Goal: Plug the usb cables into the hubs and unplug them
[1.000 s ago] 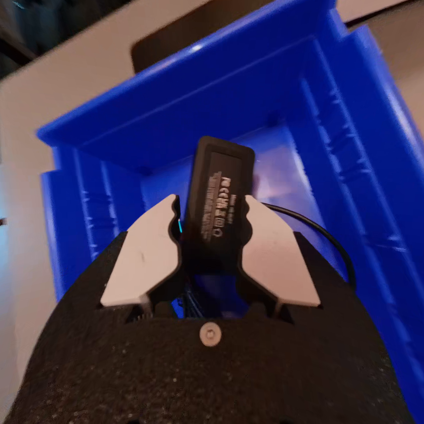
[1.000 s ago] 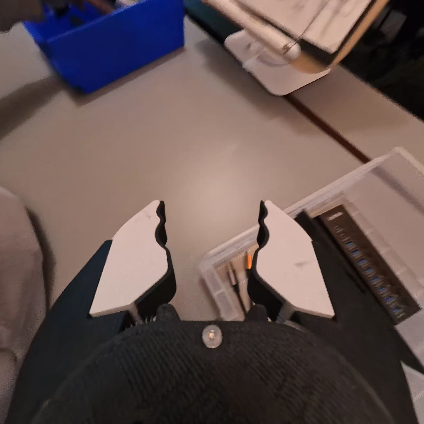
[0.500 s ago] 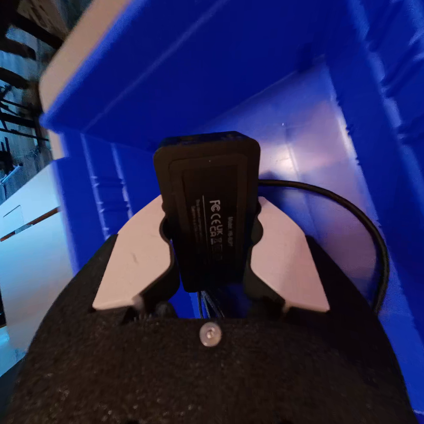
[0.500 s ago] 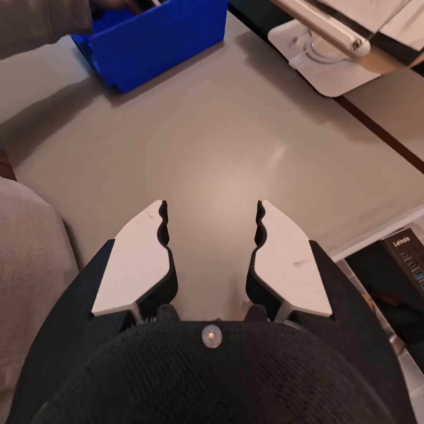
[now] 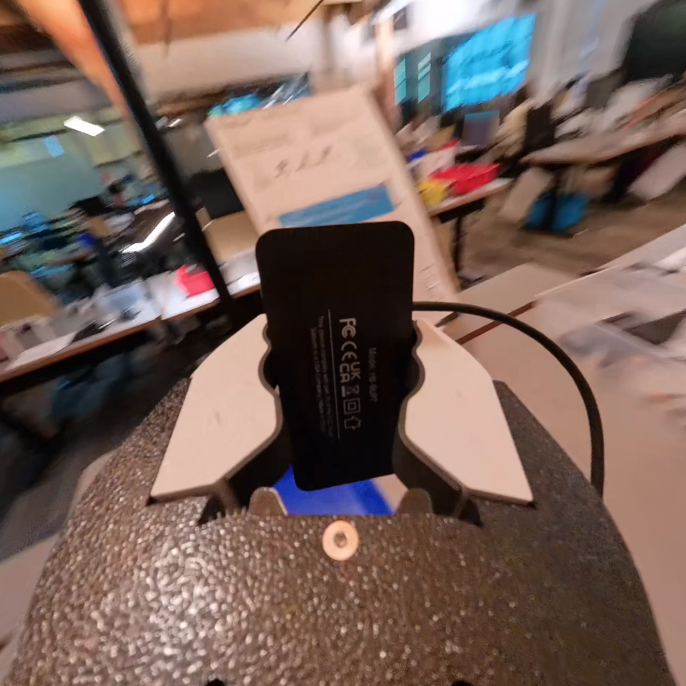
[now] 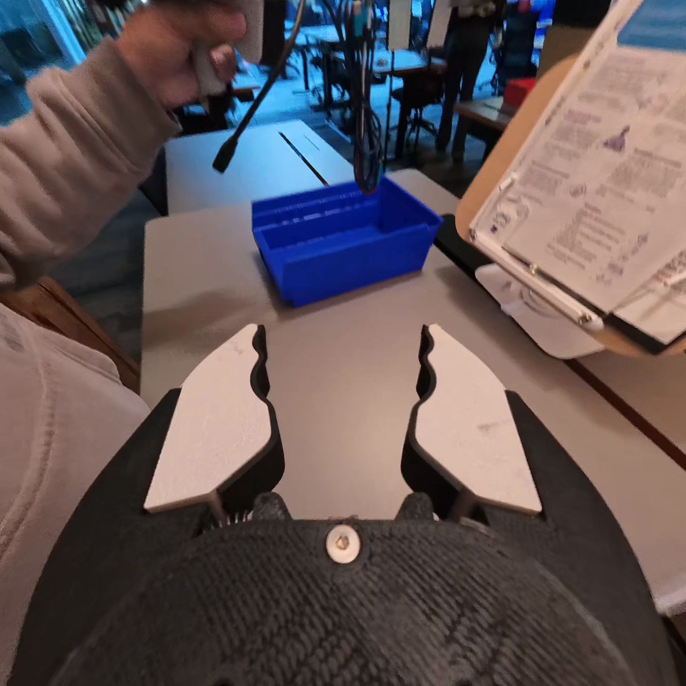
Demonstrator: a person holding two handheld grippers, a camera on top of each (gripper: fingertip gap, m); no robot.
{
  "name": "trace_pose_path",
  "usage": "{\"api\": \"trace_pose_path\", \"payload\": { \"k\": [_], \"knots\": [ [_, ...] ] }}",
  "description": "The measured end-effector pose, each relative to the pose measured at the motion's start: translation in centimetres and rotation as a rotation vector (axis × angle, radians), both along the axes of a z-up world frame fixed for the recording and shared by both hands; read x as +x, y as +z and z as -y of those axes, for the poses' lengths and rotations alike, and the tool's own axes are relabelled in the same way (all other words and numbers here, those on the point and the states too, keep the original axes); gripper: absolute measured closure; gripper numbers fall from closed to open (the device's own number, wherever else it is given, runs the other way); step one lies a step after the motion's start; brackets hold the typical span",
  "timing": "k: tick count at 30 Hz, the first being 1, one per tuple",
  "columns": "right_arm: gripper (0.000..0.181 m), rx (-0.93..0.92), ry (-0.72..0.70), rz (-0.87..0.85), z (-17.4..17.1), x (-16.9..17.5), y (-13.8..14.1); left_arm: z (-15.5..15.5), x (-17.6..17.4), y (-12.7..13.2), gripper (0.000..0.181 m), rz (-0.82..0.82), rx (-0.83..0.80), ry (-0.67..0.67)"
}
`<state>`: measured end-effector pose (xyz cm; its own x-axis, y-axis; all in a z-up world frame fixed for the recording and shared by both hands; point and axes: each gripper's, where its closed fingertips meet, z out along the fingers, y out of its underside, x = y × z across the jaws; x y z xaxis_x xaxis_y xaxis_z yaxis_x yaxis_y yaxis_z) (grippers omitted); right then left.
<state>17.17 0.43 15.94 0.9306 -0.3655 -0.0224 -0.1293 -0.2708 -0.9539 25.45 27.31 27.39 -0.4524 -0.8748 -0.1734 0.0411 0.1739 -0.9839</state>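
My left gripper [image 5: 341, 326] is shut on a flat black USB hub [image 5: 334, 352], held upright in the air with its printed back facing the camera. The hub's black cable [image 5: 557, 356] loops out to the right and down. In the right wrist view a bundle of thin cables [image 6: 365, 156] hangs over the blue bin [image 6: 352, 267], and a black cord end [image 6: 224, 159] dangles below the person's hand [image 6: 185, 48]. My right gripper [image 6: 343, 330] is open and empty above the grey table [image 6: 334, 389], short of the bin.
A tilted board with printed sheets on a white stand [image 6: 594, 204] stands right of the bin. A dark seam [image 6: 631, 412] runs between tables on the right. The person's sleeve [image 6: 74, 148] crosses the left side. The room behind is blurred.
My left gripper has lifted the hub up out of the blue bin and now faces the room. My right gripper has swung away from the clear tray toward the bin, still open.
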Motion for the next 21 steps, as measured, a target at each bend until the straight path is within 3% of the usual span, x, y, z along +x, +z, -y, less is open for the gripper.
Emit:
{"api": "trace_pose_path", "payload": {
  "k": [1,5,9,12,16,21],
  "knots": [
    [0.102,0.026,0.015,0.016,-0.3,-0.2,1.0,1.6,-1.0,0.7,0.114,0.024,-0.028,-0.077],
    [0.101,0.088,0.045,0.093,-1.3,-1.0,4.1,8.5,-4.3,-0.6,0.115,0.034,-0.143,-0.398],
    [0.096,0.064,0.087,0.152,-3.1,-1.7,4.4,15.3,-6.9,-6.7,0.115,-0.057,-0.164,-0.635],
    [0.093,0.061,0.123,0.149,-4.6,-2.2,4.0,19.4,-9.2,-9.9,0.115,-0.082,-0.198,-0.795],
    [0.091,0.056,0.145,0.145,-4.9,-2.0,3.0,22.4,-10.7,-12.9,0.115,-0.144,-0.173,-0.913],
    [0.096,0.064,0.253,0.129,-4.8,-3.1,1.5,23.6,-11.6,-13.9,0.116,-0.146,-0.157,-1.018]
  ]
}}
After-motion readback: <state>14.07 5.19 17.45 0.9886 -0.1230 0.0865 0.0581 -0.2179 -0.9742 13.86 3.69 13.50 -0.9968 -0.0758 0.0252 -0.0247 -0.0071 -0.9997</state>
